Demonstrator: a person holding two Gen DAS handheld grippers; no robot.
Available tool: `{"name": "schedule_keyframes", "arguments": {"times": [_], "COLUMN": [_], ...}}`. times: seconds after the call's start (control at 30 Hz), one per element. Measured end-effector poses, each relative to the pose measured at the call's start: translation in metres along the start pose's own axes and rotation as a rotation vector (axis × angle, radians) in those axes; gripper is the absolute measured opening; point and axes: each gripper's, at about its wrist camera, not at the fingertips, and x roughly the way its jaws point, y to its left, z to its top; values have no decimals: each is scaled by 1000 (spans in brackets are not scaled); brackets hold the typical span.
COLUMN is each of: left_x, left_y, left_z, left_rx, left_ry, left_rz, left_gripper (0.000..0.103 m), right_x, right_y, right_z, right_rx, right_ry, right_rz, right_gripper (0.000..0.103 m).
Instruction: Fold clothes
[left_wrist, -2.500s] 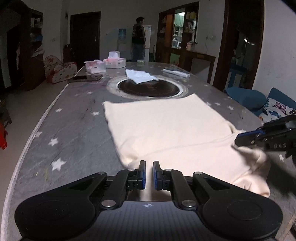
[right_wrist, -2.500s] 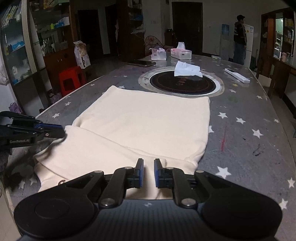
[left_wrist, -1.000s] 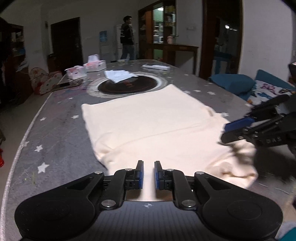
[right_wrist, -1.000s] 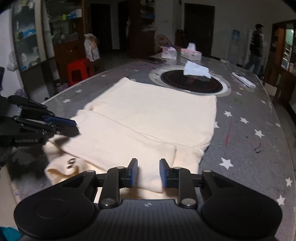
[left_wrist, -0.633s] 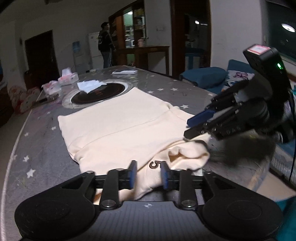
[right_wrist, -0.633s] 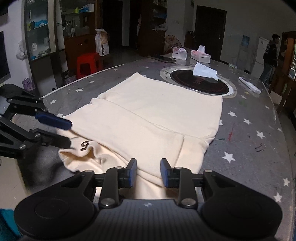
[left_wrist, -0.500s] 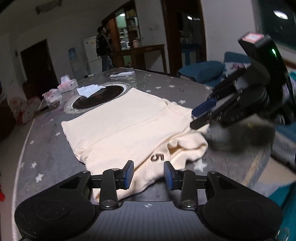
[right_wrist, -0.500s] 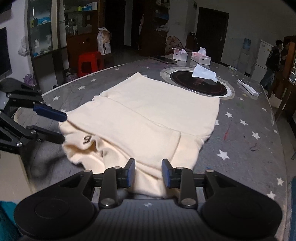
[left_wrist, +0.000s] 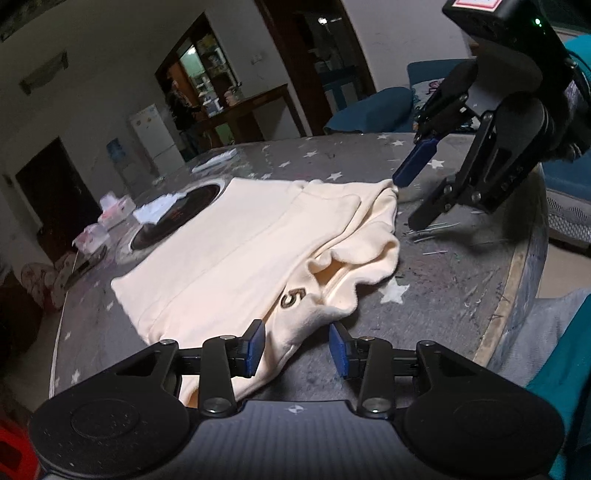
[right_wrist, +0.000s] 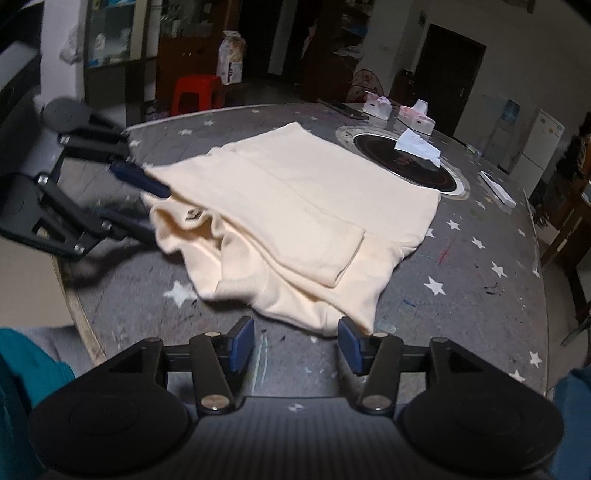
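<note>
Both grippers have let go of the cream knit garment (right_wrist: 295, 206) and pulled back. The left gripper (left_wrist: 295, 347) and right gripper (right_wrist: 296, 345) have just been opening and hold nothing. The garment lies on the grey star-patterned desk (right_wrist: 480, 295), sleeve folded across, near edge rumpled; further folds remain.

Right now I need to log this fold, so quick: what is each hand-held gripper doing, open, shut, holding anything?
Left hand-held gripper: open, jaws just widened, the cream garment lies loosely between them.
Right hand-held gripper: open, jaws just widened, holding nothing.
</note>
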Motion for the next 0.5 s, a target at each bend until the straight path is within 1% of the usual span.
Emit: {"name": "schedule_keyframes", "arguments": {"times": [0.03, 0.07, 0.1, 0.17, 0.2, 0.37, 0.5], "left_x": [1, 2, 2, 3, 3, 6, 9], "left_y": [0, 2, 4, 8, 12, 39, 52], "left_z": [1, 2, 3, 6, 7, 19, 25], "left_rx": [-3, -14, -27, -54, -80, -199, -239], "left_ry": [-8, -16, -24, -40, -47, -80, -93], "left_rz": [0, -1, -3, -7, -11, -10, -18], "left_gripper": [39, 32, 23, 11, 9, 9, 9], "right_x": [1, 2, 3, 4, 4, 11, 23], "right_y": [3, 5, 7, 11, 13, 19, 21], "right_z": [-1, -2, -2, -2, -2, 2, 11], "right_rx": [-13, -26, -40, -69, -84, -149, -180], "right_ry": [-1, -4, -9, -27, -36, -75, -107], "right_rz": [-3, -5, -7, -13, -16, -21, -13], "right_gripper": [55, 55, 56, 60, 61, 61, 59]}}
